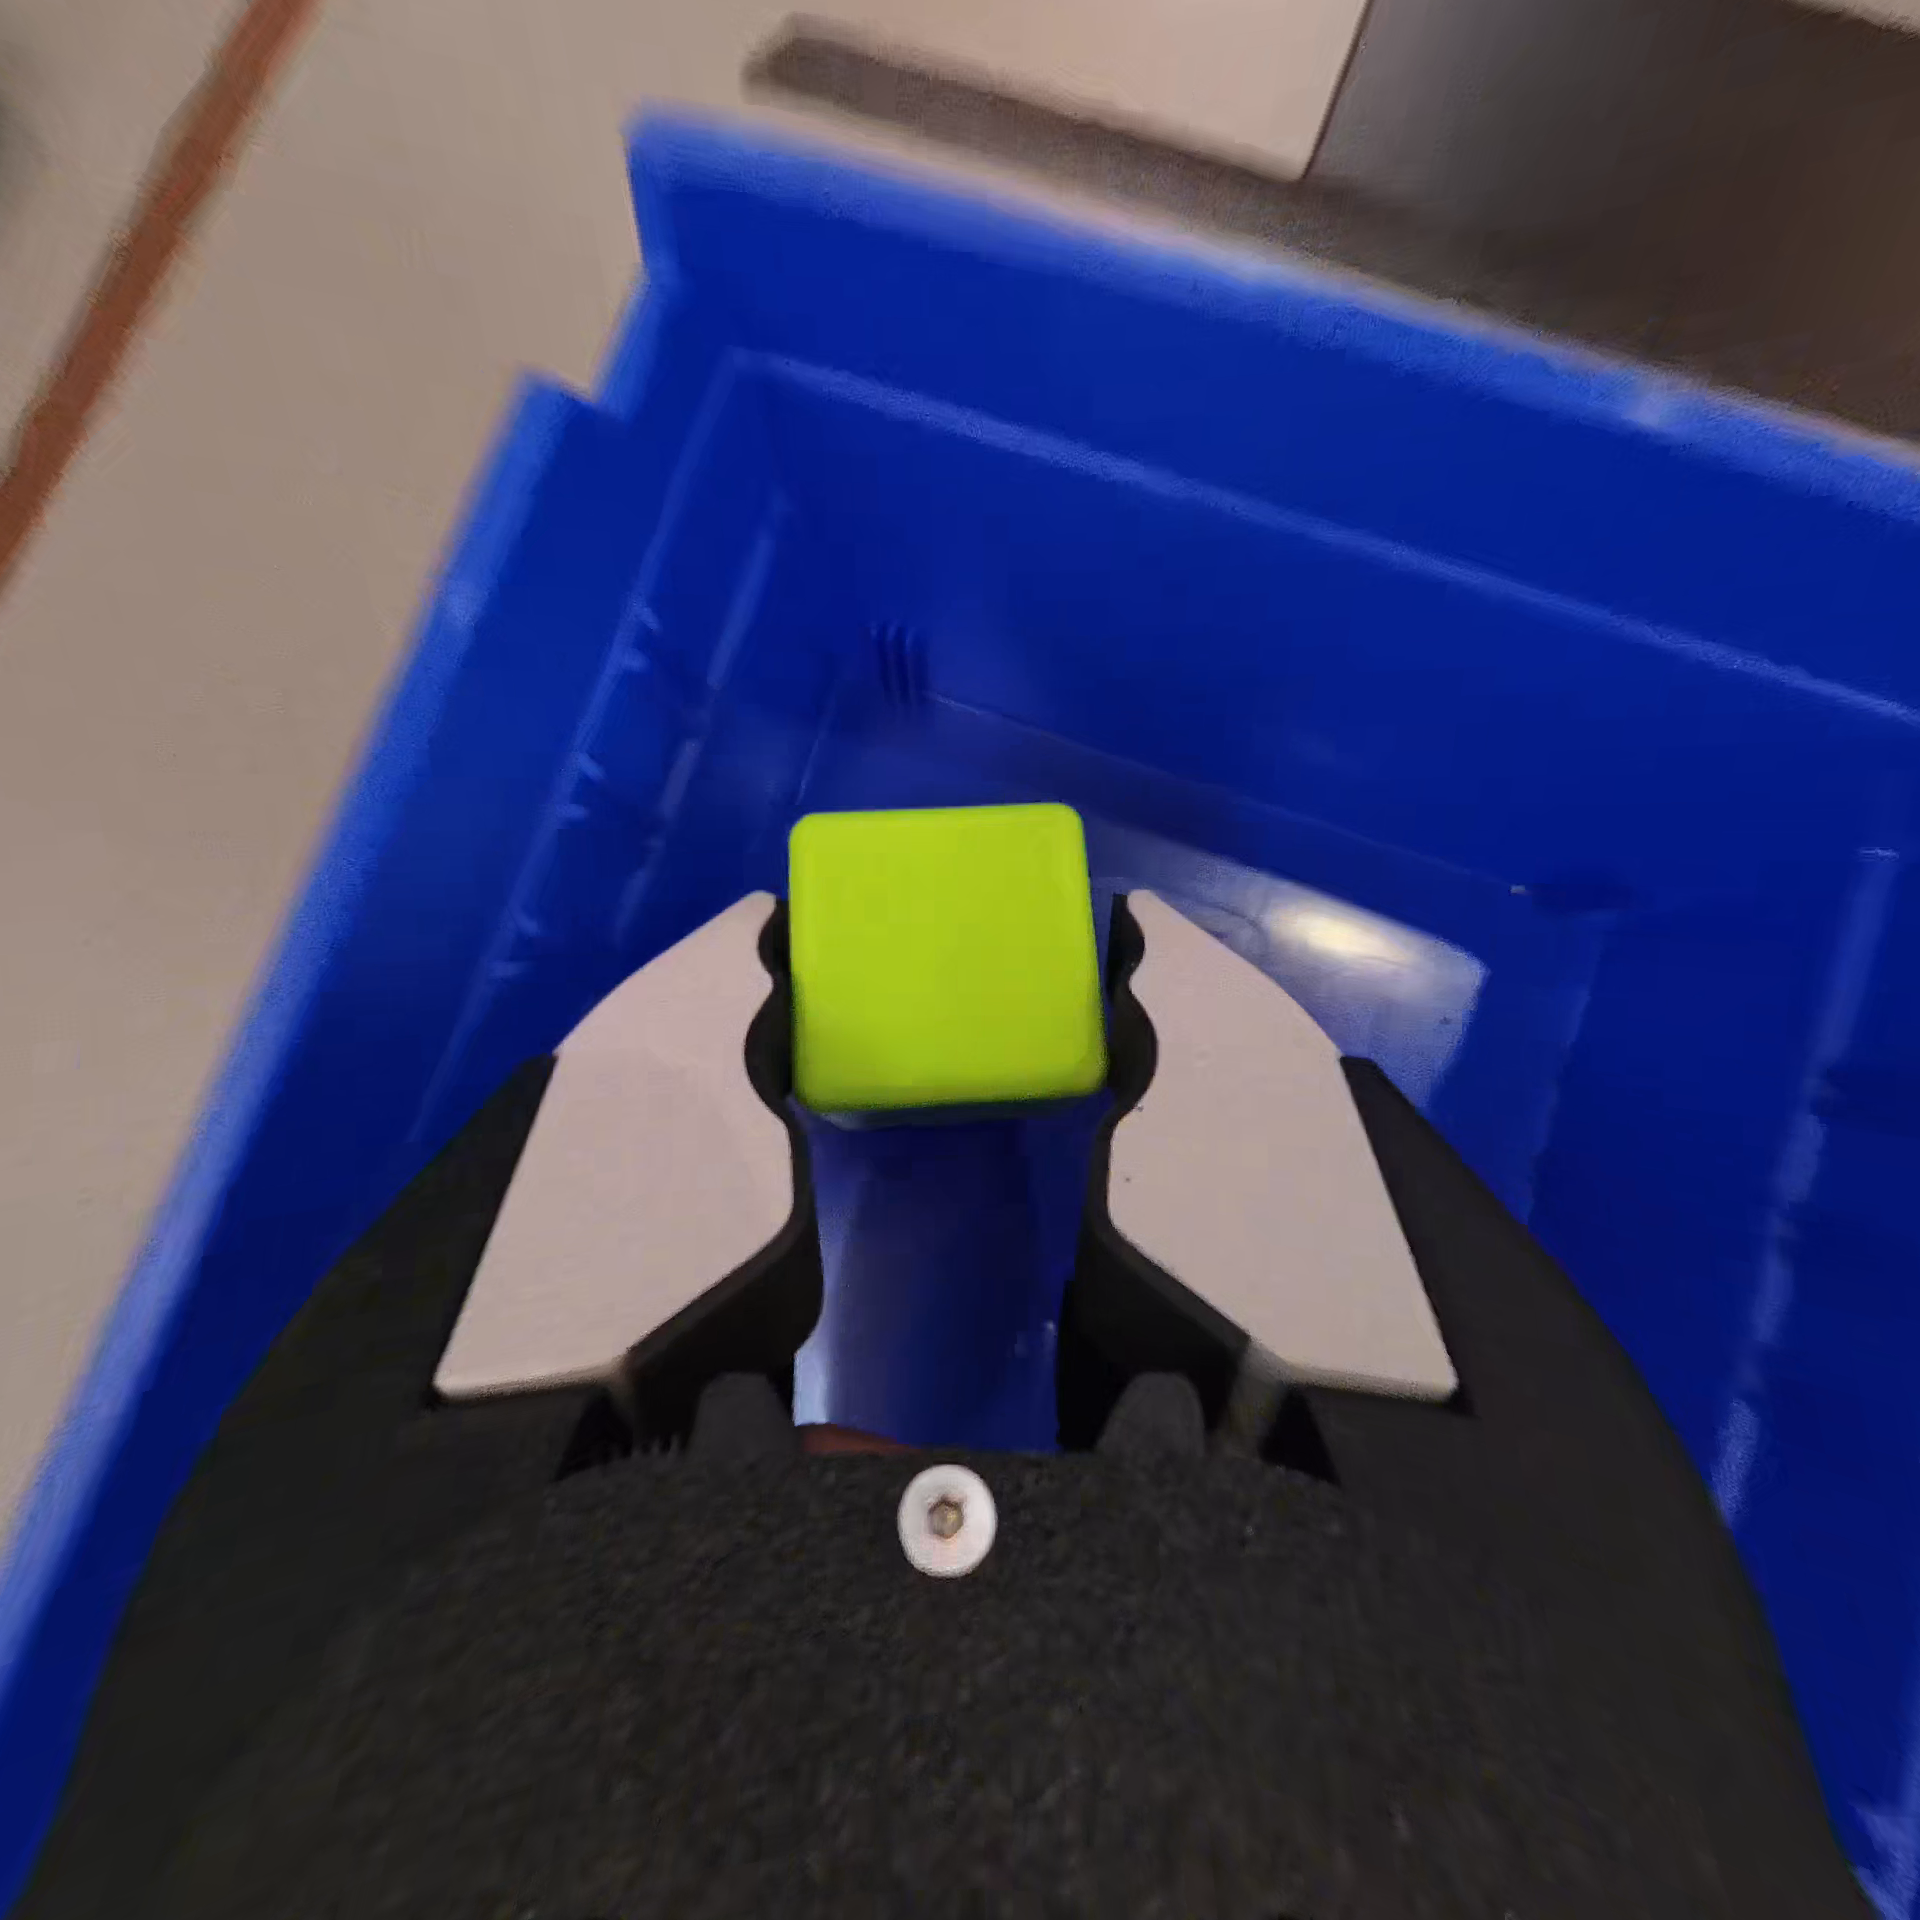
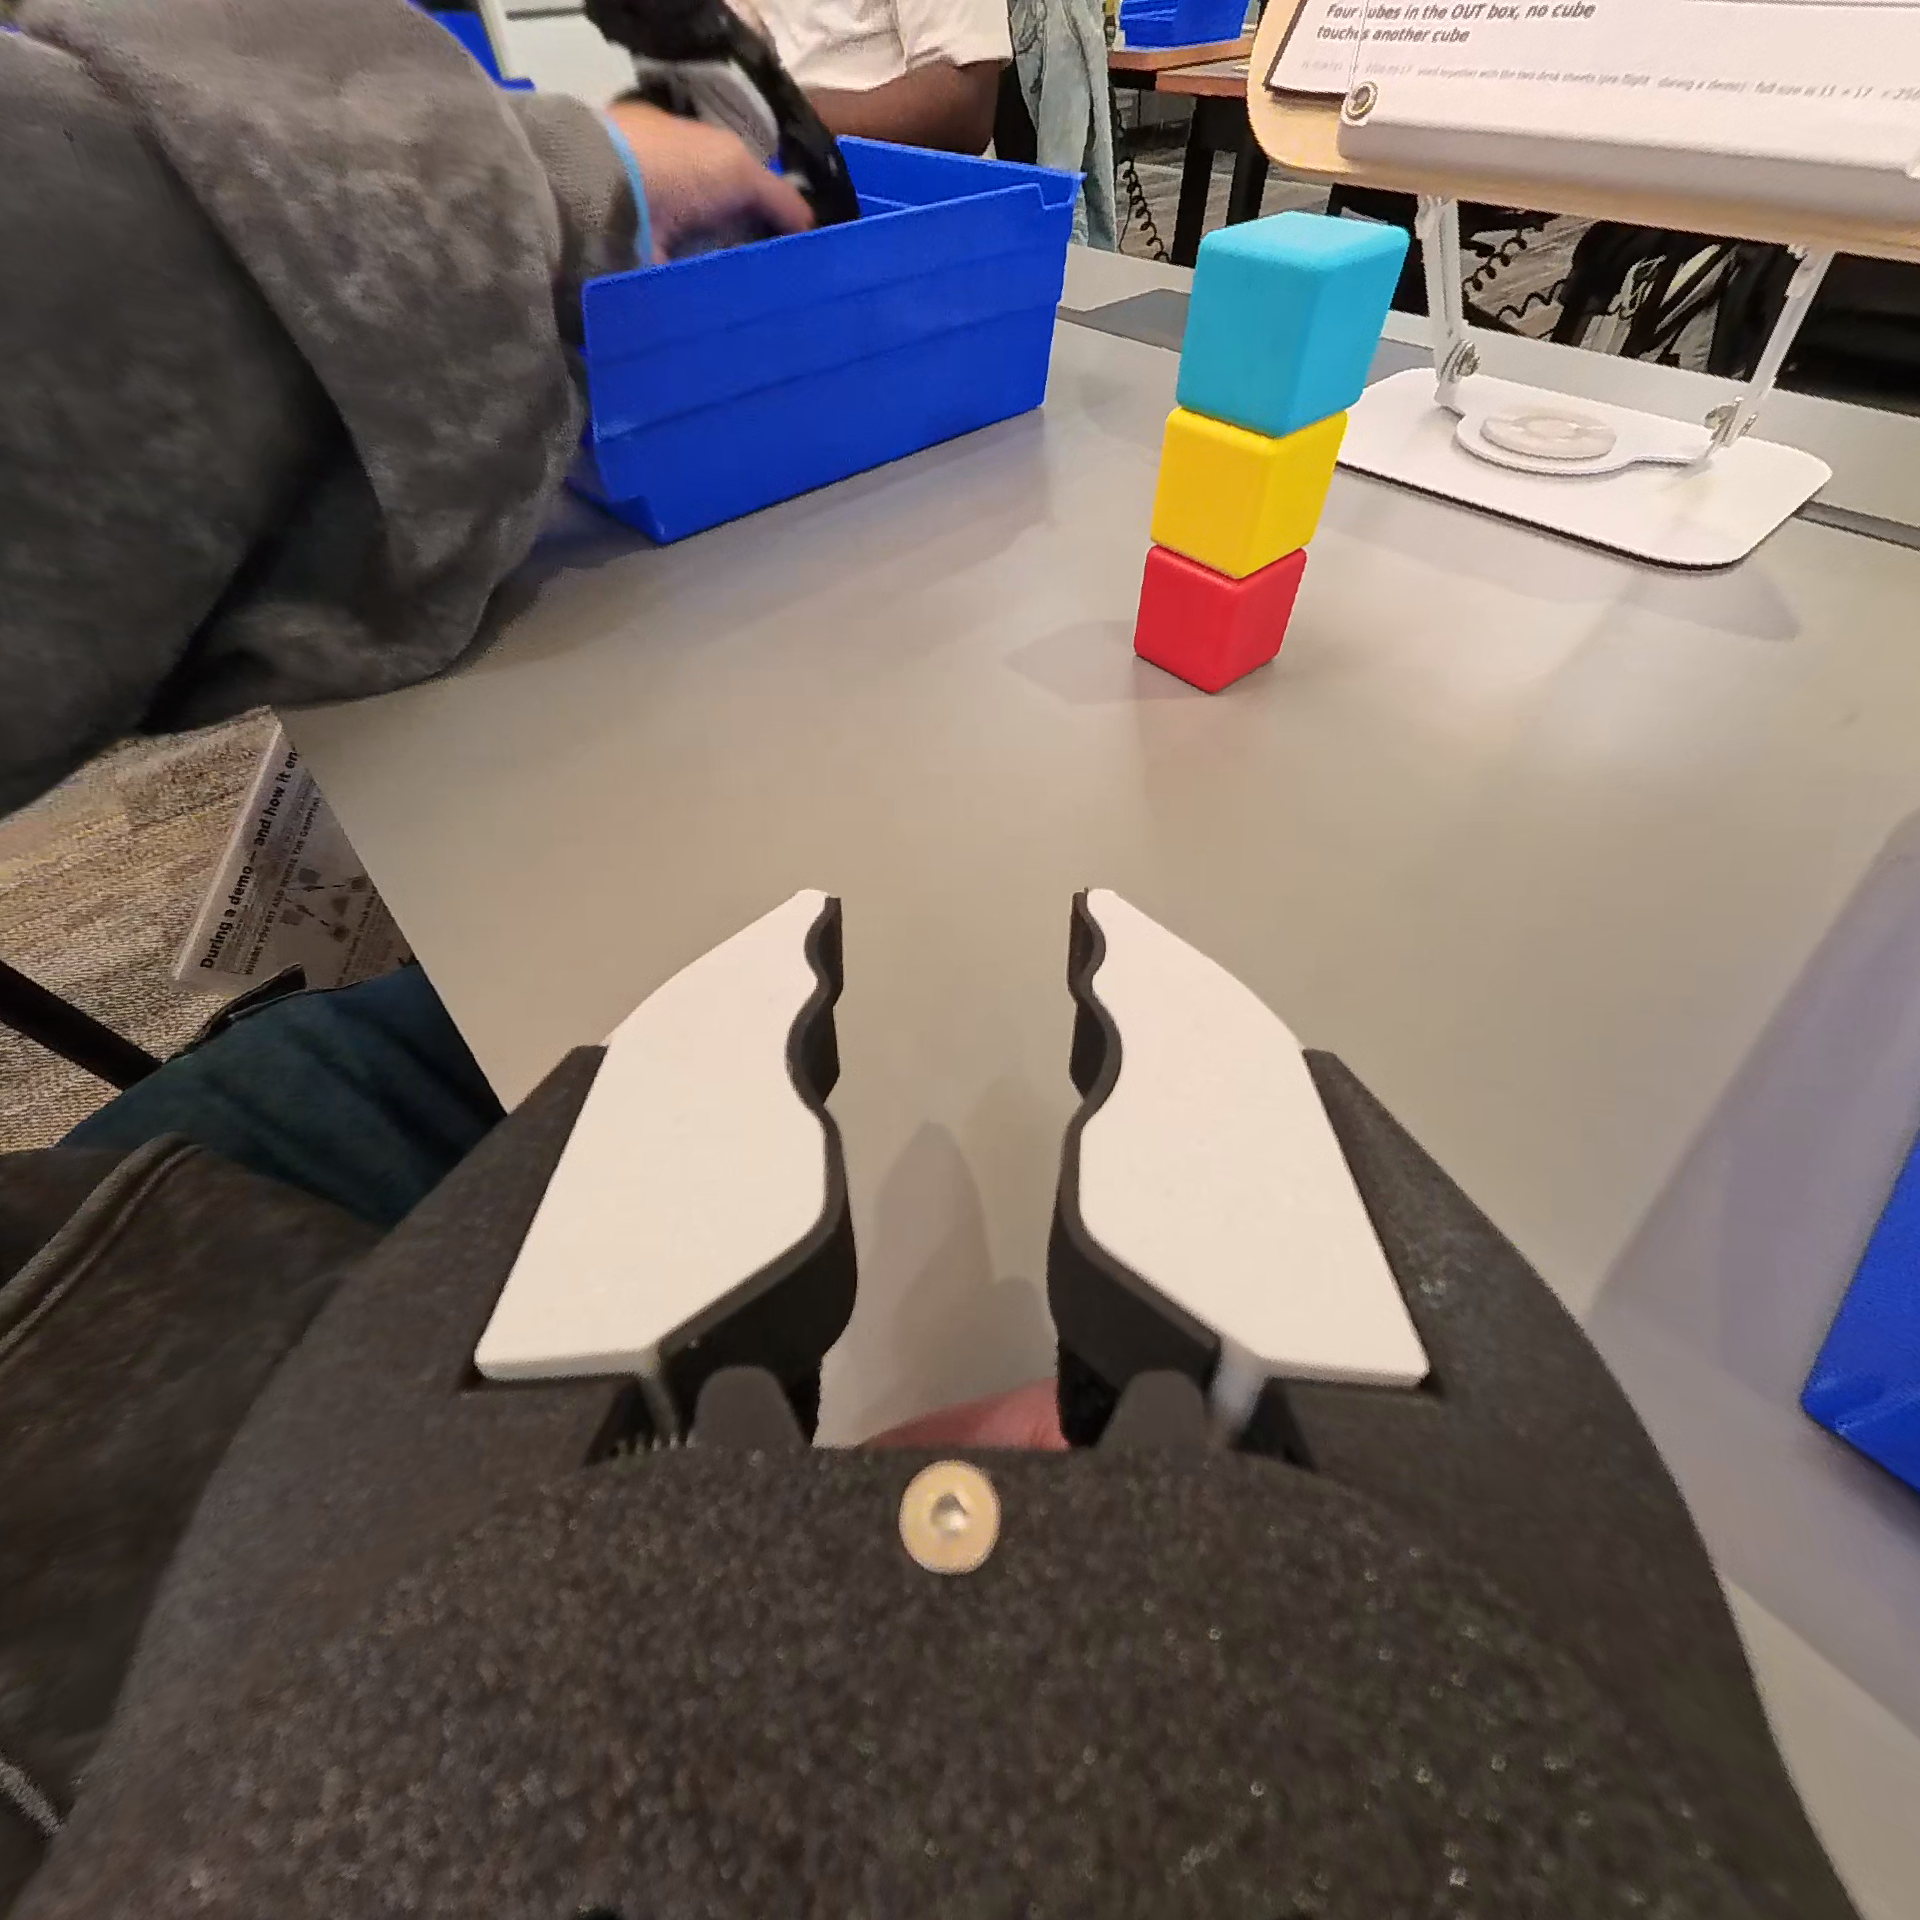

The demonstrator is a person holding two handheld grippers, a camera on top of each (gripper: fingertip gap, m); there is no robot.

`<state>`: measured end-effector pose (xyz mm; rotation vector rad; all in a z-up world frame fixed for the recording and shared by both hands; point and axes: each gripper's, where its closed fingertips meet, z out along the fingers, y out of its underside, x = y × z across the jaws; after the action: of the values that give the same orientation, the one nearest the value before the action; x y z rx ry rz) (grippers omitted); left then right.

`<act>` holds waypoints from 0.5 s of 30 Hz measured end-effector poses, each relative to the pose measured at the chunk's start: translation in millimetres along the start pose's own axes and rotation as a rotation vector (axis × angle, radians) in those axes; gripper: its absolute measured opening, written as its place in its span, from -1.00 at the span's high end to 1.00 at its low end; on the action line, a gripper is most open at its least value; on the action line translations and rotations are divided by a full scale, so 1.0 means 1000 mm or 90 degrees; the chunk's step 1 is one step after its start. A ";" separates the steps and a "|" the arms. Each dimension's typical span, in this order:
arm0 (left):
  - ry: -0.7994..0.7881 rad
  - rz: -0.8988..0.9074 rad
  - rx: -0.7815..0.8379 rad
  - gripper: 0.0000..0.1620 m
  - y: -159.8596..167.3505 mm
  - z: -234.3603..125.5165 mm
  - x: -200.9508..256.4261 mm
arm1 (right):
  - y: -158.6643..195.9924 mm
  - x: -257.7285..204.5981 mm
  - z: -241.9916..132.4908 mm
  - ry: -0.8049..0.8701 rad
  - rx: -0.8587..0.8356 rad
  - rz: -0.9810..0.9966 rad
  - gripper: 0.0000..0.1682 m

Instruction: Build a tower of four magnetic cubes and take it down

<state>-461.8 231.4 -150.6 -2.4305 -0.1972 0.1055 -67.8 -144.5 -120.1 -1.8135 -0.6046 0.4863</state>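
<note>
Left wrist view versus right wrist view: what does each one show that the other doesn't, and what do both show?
Only the left wrist view shows the lime-green cube clamped in the left gripper, held over the inside of the blue bin.

Only the right wrist view shows the three-cube tower on the grey table: red cube at the bottom, yellow cube, cyan cube on top. It also shows the right gripper, open and empty, and a white stand.

Both show the blue bin, seen from outside in the right wrist view.
</note>
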 end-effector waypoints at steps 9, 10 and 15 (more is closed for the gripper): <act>0.294 0.270 0.263 0.29 -0.076 -0.167 0.092 | -0.003 0.002 -0.003 0.014 0.012 -0.006 0.51; 0.341 0.323 0.273 0.29 -0.074 -0.187 0.110 | -0.003 0.001 -0.003 0.015 0.014 -0.007 0.51; 0.505 0.575 0.305 0.30 -0.038 -0.263 0.189 | -0.004 0.001 -0.003 0.019 0.016 -0.017 0.50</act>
<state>-246.1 124.4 69.8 -1.7374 1.1367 -0.3677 -65.8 -145.1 -115.2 -1.7841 -0.5986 0.4460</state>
